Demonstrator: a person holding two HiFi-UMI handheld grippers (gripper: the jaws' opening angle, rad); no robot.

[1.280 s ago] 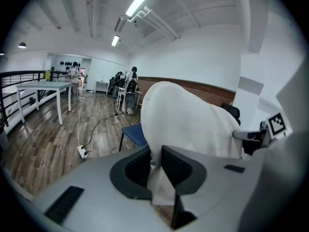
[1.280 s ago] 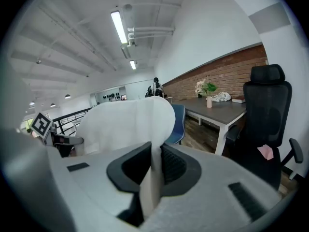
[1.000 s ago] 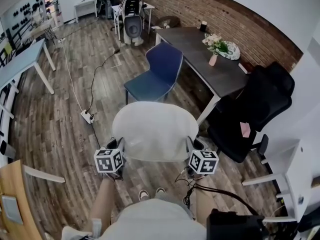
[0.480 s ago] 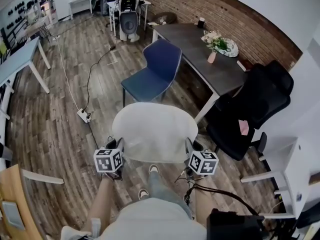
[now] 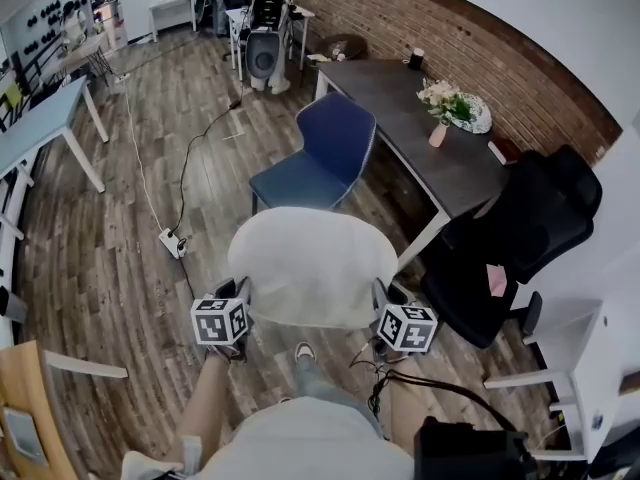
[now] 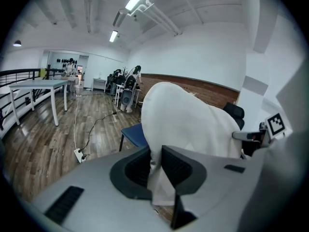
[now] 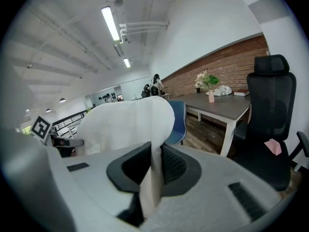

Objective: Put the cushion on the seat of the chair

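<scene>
We've stepped closer w/ left gripper point(image 5: 238, 293) & right gripper point(image 5: 381, 295) both clamped on the near edge of the cushion point(image 5: 310, 266), held in the air just short of the blue chair point(image 5: 338, 133), seat point(image 5: 293, 182) still bare.

No words, numbers or brand names can be read anywhere. The cubes point(image 5: 218, 320) on the left gripper point(image 5: 238, 293) and right gripper point(image 5: 383, 294) bear only black-and-white square markers.

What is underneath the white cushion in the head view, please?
Wooden floor surrounds the cushion, and a shoe shows past its near edge; the floor directly beneath is covered.
</scene>
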